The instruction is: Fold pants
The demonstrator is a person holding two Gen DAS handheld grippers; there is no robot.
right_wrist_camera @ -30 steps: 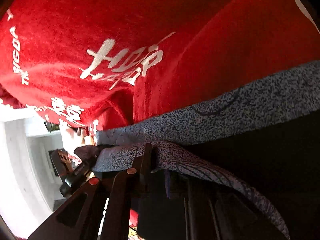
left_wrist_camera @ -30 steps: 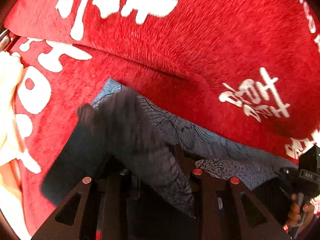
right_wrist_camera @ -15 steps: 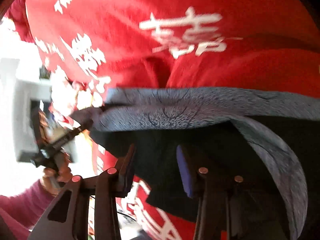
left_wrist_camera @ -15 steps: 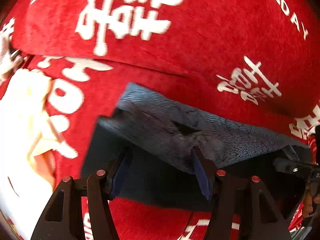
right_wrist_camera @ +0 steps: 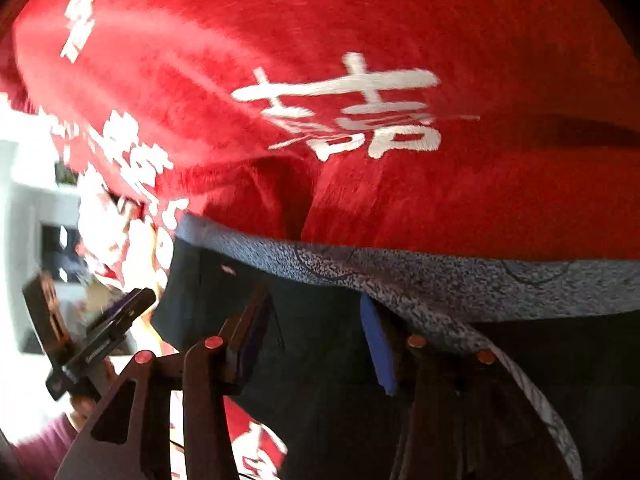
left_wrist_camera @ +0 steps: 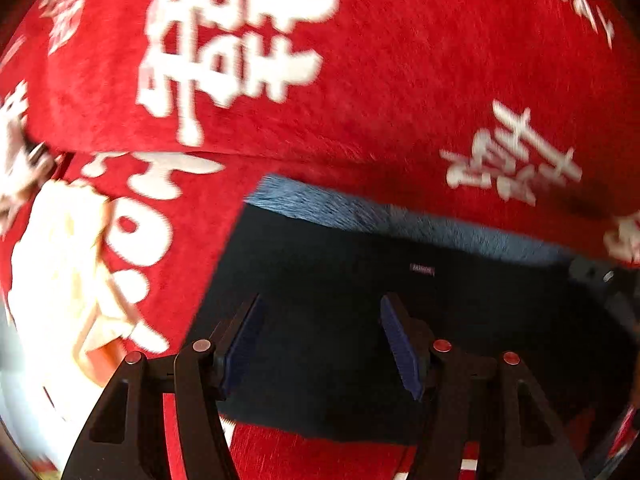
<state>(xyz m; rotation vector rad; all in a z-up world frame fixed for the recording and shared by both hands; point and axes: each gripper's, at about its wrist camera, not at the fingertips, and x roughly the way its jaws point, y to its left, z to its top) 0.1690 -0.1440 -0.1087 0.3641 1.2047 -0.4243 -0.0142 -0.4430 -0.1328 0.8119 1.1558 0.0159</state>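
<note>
The dark navy pants (left_wrist_camera: pixel 340 340) lie folded flat on a red blanket (left_wrist_camera: pixel 400 80), with a blue-grey speckled band (left_wrist_camera: pixel 400 224) along their far edge and a small label (left_wrist_camera: pixel 422 269) near it. My left gripper (left_wrist_camera: pixel 322 304) hovers above them, open, with nothing between its blue pads (left_wrist_camera: pixel 400 344). In the right wrist view the pants (right_wrist_camera: pixel 320 380) and speckled band (right_wrist_camera: pixel 460 280) fill the lower half. The jaws of my right gripper (right_wrist_camera: pixel 314 298) are opening over the dark cloth and grip nothing. A speckled strip (right_wrist_camera: pixel 532 392) drapes beside its right finger.
The red blanket with white characters (right_wrist_camera: pixel 360 108) covers the whole surface. A cream cloth (left_wrist_camera: pixel 60 280) lies at the left. In the right wrist view the other gripper (right_wrist_camera: pixel 116 316), a hand (right_wrist_camera: pixel 82 404) and a purple sleeve (right_wrist_camera: pixel 36 452) sit at the lower left, against a bright room.
Both grippers have let go of the speckled pant edge they held and have opened. They have drawn back and up, and the pants now lie flat.
</note>
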